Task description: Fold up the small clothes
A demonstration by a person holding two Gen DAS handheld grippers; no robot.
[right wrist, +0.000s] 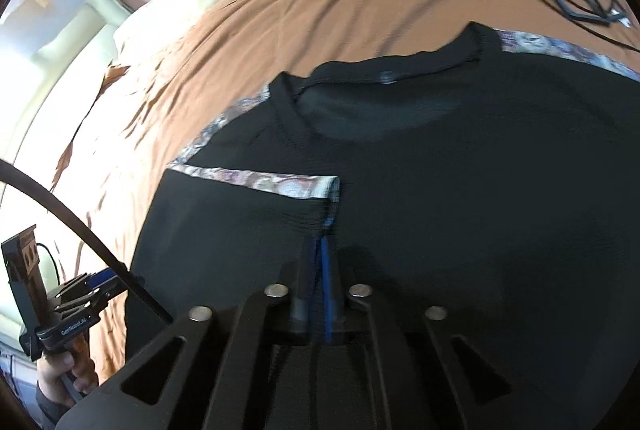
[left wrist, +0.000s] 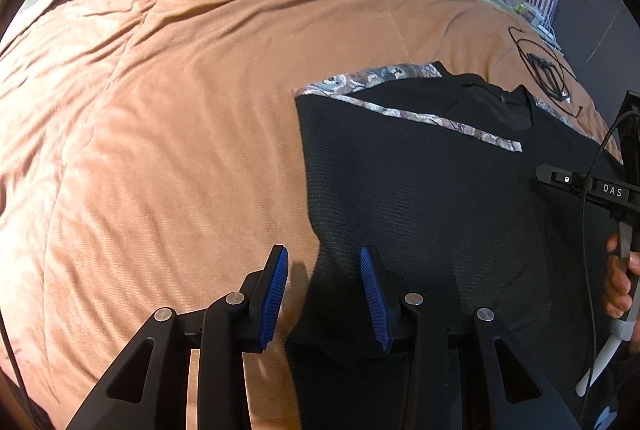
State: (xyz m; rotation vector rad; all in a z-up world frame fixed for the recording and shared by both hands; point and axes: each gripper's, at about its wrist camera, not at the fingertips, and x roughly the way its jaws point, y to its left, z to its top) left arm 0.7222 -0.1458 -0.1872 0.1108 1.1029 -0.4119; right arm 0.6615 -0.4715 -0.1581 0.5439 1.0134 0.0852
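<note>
- Underneath everything, the orange bedspread (left wrist: pixel 180 110) covers the bed.
- On it my black top (left wrist: pixel 420 190) lies flat, patterned-trim sleeve (right wrist: pixel 256 180) folded across its chest.
- My left gripper (left wrist: pixel 324 262) hangs spread wide over the top's near edge.
- My right gripper (right wrist: pixel 320 250) is pressed together, pinching black fabric below the sleeve's cuff.

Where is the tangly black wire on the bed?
The black wire lies coiled on the orange blanket, far right in the left wrist view, just beyond the black shirt and its collar.
</note>
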